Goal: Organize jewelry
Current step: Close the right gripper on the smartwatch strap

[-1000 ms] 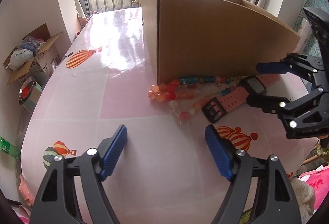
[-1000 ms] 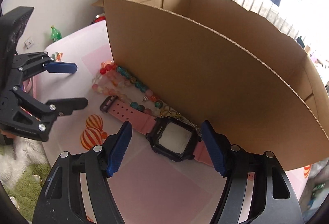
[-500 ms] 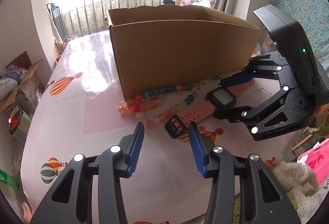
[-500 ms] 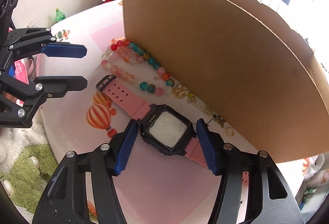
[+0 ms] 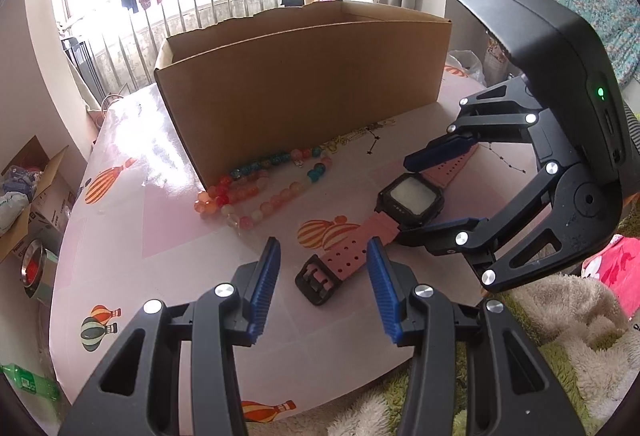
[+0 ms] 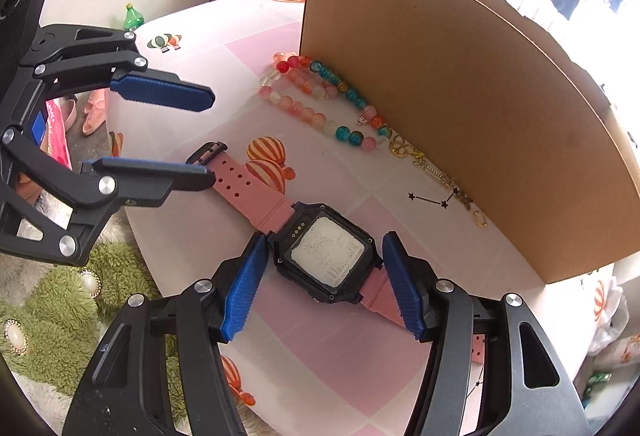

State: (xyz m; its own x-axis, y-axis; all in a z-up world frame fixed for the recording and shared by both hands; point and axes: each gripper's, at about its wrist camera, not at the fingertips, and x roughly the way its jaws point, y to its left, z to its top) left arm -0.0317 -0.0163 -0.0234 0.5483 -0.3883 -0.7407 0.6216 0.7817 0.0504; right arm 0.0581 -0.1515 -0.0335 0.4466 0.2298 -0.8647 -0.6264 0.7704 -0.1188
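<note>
Left wrist view: the left claw (image 5: 323, 286) stood released, its jaws either side of the watch (image 5: 410, 196) buckle without touching, on the desk (image 5: 132, 220) in front of the box (image 5: 304, 84). The watch lay flat, running from the near buckle to the far right, where the right claw (image 5: 436, 192) straddled its case. A lift by one end could let the strap swing into the beads (image 5: 260, 192).

Right wrist view: the right claw (image 6: 322, 278) bracketed the watch (image 6: 328, 254) case, pads at its sides; whether they pressed was unclear. A slanted grip might slip. The strap pointed far-left toward the left claw (image 6: 208, 134).
</note>
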